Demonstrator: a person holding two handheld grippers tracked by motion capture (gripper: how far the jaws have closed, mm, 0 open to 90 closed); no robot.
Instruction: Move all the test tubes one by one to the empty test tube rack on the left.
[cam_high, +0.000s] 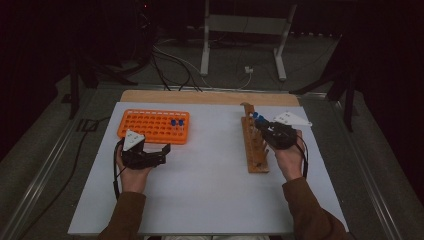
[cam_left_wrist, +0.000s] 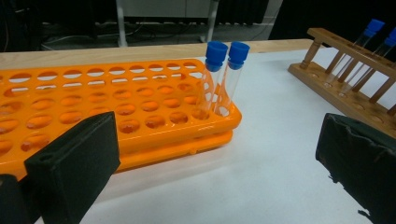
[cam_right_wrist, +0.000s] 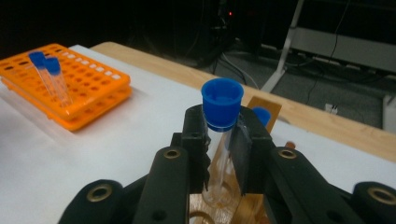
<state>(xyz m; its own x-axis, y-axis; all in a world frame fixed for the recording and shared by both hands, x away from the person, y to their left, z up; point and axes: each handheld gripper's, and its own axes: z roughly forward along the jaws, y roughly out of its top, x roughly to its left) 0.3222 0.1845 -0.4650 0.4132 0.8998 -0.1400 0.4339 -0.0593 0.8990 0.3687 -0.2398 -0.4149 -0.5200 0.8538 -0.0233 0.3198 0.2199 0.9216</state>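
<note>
The high view looks forward and down from above the near edge of the table (cam_high: 200, 200), taking in all of it. The left gripper view sits low and close, facing the orange rack (cam_left_wrist: 116, 102). The right gripper view hovers over the wooden rack (cam_right_wrist: 261, 112), facing left and far; both gripper views share the orange rack.

In the right gripper view, the lower end of the clear tube (cam_right_wrist: 219, 158) is covered by the jaws clamped on it, and the wooden rack (cam_right_wrist: 261, 112) beneath is mostly hidden behind the right gripper (cam_right_wrist: 223, 149). The orange rack (cam_right_wrist: 88, 88) is cut off at that view's left edge. In the left gripper view, the left gripper (cam_left_wrist: 224, 168) has both jaws cropped by the bottom edge. In the high view, the tubes in the wooden rack are too small to count.
</note>
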